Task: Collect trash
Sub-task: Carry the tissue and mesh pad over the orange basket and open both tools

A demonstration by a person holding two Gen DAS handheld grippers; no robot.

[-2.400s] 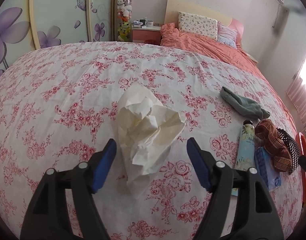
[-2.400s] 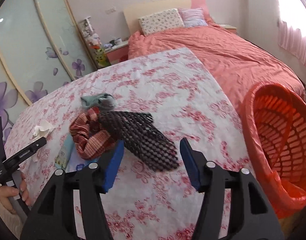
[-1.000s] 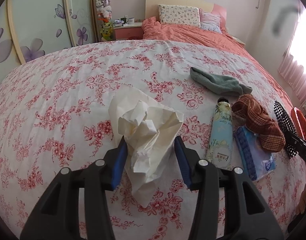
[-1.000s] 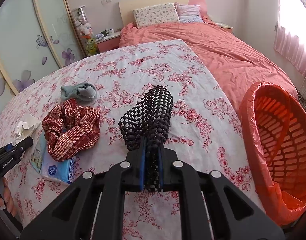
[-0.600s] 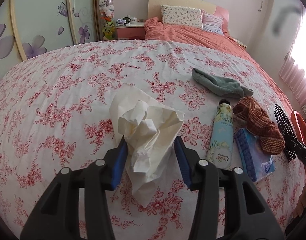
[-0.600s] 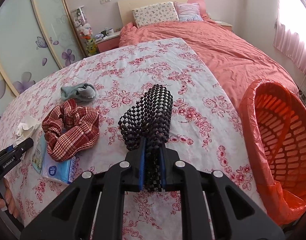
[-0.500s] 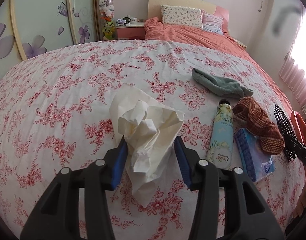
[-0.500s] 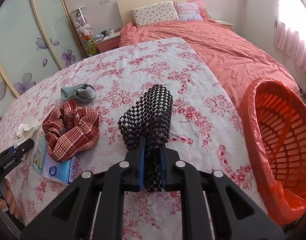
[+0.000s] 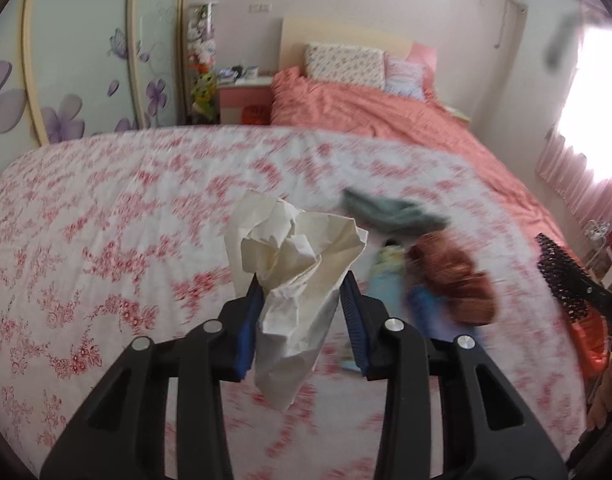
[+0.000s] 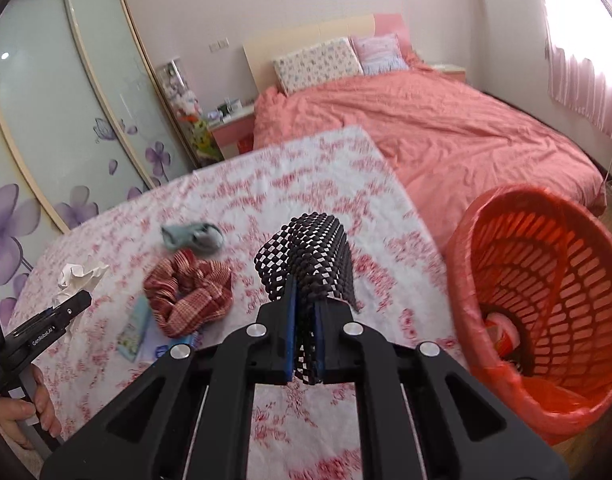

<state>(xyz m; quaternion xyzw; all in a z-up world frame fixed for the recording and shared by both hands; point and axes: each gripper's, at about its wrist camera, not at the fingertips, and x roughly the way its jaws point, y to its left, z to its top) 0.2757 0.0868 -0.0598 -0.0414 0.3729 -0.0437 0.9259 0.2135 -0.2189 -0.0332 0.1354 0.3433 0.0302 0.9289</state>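
A crumpled cream tissue (image 9: pixel 295 264) hangs pinched and lifted above the floral sheet. A black mesh foam sleeve (image 10: pixel 312 264) stands folded and clamped upright. The orange bin (image 10: pixel 546 292), lined with an orange bag, tilts beside the bed.

crumpled matt paper wad (image 9: pixel 293 256), black open-weave mesh (image 10: pixel 314 260), slotted orange plastic basket (image 10: pixel 546 264), printed cotton bedspread (image 9: pixel 105 216)

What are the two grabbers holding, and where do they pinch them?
The left gripper pinches the crumpled tissue around its lower middle. The right gripper pinches the black mesh at its near end.
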